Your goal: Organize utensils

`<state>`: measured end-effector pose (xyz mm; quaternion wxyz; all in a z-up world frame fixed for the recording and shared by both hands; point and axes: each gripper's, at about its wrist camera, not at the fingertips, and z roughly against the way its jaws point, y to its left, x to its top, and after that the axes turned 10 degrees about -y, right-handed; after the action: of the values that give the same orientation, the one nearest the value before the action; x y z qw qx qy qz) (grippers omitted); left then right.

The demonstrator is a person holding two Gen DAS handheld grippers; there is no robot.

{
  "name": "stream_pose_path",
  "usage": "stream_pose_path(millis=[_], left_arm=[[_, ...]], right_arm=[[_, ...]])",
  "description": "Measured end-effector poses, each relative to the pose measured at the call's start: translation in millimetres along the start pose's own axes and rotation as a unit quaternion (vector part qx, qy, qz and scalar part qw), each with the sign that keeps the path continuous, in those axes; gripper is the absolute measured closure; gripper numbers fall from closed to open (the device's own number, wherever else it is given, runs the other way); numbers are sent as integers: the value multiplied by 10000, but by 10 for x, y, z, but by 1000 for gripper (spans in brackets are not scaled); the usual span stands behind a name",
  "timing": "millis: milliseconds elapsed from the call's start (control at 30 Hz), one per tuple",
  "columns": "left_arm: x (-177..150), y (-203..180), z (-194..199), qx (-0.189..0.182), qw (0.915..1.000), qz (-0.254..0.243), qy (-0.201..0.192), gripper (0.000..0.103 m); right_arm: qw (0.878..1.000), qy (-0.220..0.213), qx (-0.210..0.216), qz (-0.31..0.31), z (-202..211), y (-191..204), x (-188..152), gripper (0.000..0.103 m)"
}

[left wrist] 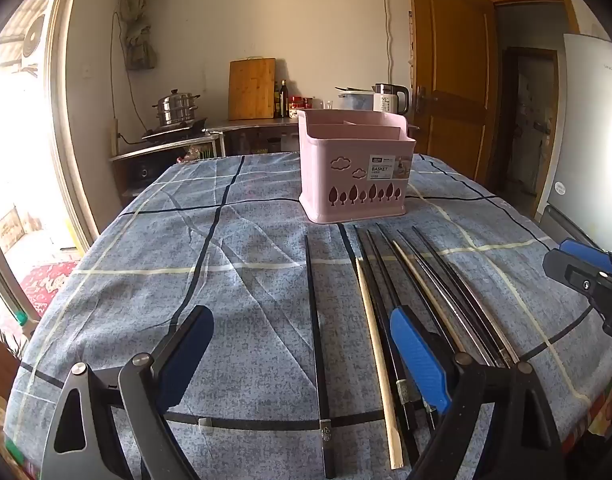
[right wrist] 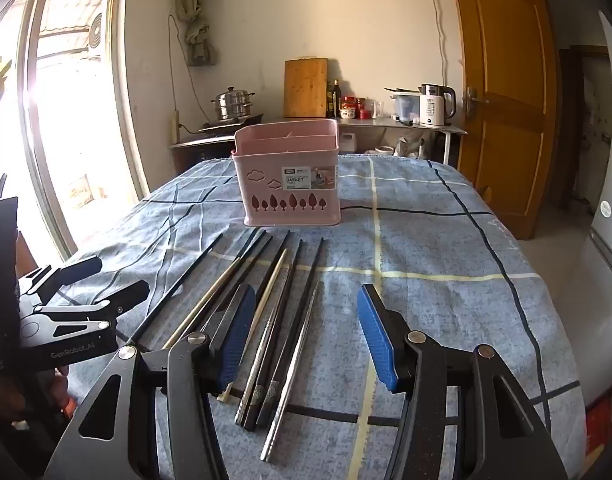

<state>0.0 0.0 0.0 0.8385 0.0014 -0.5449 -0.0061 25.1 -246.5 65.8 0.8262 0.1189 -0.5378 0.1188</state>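
Observation:
Several chopsticks lie side by side on the blue checked tablecloth: black ones (left wrist: pixel 314 320), pale wooden ones (left wrist: pixel 376 344) and steel ones (right wrist: pixel 295 354). Behind them stands a pink utensil basket (left wrist: pixel 354 164) with divided compartments, seen too in the right wrist view (right wrist: pixel 289 176). My left gripper (left wrist: pixel 301 332) hovers open over the left-hand chopsticks, a single black one lying between its fingers on the cloth. My right gripper (right wrist: pixel 306 320) hovers open above the right-hand chopsticks, nothing held. Each gripper shows in the other's view: the right gripper (left wrist: pixel 586 276), the left gripper (right wrist: pixel 101 280).
The table (right wrist: pixel 446 248) drops off at its left, right and near edges. Behind it a counter (right wrist: pixel 406 124) carries a steamer pot (right wrist: pixel 231 104), cutting board, bottles and a kettle (right wrist: pixel 436 106). A wooden door (right wrist: pixel 502 80) stands at the right, a bright window at the left.

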Motion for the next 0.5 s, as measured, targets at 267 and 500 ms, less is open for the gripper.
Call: stream_pose_path(millis=[267, 500], left_arm=[[13, 14, 7, -69, 10000, 26, -30, 13], [14, -23, -13, -70, 10000, 6, -45, 13]], right_arm=[[10000, 33, 30, -62, -7, 4, -1, 49], [10000, 39, 21, -44, -2, 8, -2, 49]])
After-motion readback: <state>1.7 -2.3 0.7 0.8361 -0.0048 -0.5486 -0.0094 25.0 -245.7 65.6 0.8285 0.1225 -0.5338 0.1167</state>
